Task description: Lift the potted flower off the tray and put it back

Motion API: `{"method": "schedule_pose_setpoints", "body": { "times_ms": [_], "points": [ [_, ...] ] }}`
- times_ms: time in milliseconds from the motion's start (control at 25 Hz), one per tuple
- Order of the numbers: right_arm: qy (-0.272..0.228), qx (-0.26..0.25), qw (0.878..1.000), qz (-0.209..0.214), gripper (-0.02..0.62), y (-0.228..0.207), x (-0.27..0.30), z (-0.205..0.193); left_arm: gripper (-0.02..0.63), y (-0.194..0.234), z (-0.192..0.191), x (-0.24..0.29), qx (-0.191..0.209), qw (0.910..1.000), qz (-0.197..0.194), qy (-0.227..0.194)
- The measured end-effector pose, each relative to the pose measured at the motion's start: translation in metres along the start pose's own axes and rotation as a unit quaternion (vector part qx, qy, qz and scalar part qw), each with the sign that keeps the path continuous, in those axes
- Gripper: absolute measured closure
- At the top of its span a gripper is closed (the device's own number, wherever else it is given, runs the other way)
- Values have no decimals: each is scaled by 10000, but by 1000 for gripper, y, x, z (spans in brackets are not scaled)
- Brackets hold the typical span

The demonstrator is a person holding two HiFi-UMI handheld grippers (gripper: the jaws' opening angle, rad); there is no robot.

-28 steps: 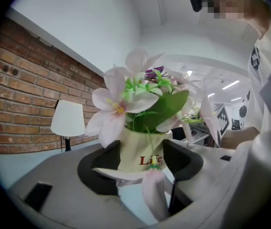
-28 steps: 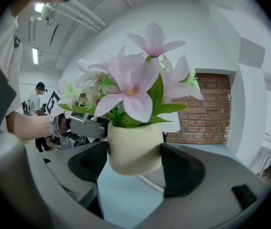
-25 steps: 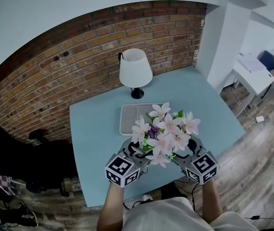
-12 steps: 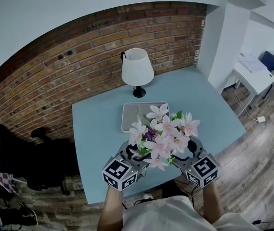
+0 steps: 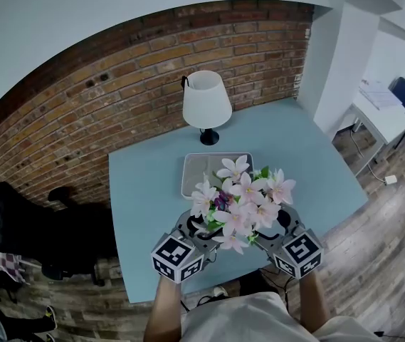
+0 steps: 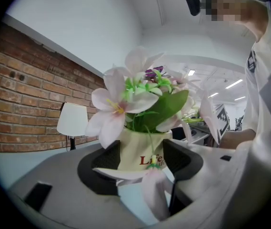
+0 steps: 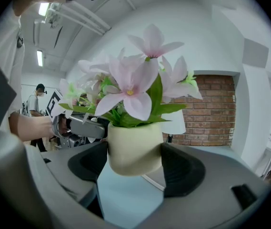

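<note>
Left tongs [image 6: 142,160] and right tongs [image 7: 135,160] clamp potted flower [image 5: 239,204].

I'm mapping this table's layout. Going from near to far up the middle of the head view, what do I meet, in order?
potted flower → tray → lamp → brick wall

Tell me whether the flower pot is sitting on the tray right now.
No, the pot hangs in the air, its base clear of the tray.

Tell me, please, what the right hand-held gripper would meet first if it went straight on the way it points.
The flower pot, which is clamped between its jaws. What lies straight behind the pot is hidden, so I cannot tell further.
</note>
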State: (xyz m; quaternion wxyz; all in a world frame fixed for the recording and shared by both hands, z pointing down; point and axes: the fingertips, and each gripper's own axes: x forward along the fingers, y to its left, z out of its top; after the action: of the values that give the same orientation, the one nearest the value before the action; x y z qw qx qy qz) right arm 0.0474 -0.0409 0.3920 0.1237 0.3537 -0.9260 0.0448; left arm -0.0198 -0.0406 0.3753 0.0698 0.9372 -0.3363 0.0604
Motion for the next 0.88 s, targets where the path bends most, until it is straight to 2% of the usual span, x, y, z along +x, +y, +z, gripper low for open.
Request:
{"method": "schedule_pose_setpoints", "body": {
  "times_ms": [560,880],
  "points": [
    [269,121,9990,323,225,-43,49,-7,298,51,-10,37,-286,9990,264,233],
    [424,5,9965,716,225,-79,100,-16,298,100,-24,66,-512,9959,653,363]
  ]
}}
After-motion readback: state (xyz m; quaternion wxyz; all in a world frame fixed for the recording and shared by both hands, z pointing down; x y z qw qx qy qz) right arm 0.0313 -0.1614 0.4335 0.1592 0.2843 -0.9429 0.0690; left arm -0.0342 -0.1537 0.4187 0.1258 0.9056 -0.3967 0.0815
